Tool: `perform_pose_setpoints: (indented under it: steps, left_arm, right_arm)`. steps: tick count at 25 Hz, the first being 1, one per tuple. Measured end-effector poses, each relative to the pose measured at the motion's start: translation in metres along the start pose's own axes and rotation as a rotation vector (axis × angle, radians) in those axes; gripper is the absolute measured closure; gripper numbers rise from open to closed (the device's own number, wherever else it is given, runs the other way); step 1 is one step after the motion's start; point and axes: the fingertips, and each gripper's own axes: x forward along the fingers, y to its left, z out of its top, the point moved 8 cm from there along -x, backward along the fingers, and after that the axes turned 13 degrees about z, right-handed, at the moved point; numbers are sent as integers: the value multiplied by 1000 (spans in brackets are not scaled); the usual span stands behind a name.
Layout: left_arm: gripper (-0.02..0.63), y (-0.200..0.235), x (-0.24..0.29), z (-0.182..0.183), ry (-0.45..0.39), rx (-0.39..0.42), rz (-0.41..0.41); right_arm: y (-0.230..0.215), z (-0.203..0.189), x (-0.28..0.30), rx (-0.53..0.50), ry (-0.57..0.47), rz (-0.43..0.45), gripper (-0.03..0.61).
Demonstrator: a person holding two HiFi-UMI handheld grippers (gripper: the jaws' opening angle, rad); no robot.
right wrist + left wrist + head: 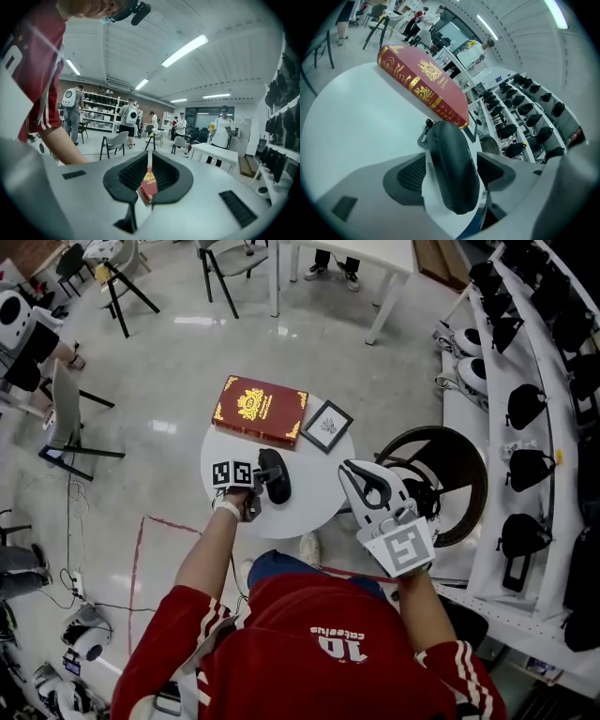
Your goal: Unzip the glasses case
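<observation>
The left claw is spread wide, astride the near end of the black glasses case. The case is laid on the round white surface, just in front of a red book. Bare surface is seen between one pad and the case, which is not gripped. The right claw is held beyond the surface's edge, jaws drawn together, nothing held.

Lying flat at far edge of round table: red book. Just beside it, rightward, near rim: small framed picture.
</observation>
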Motion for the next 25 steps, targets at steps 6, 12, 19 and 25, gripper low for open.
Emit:
perform_pose_setpoints:
  steps: [6, 12, 19, 25]
  left_arm:
    - [285, 3, -36, -9, -38, -8, 14]
    - [285, -17, -85, -11, -107, 39, -13]
    - [285, -60, -159, 8, -244, 199, -5]
    - [285, -93, -218, 31, -387, 327, -7]
  right_arm:
    - [5, 16, 0, 22, -35, -9, 560]
    - [3, 42, -7, 91, -108, -44, 560]
    - [9, 67, -14, 113, -160, -57, 560]
    - [11, 76, -20, 142, -161, -97, 560]
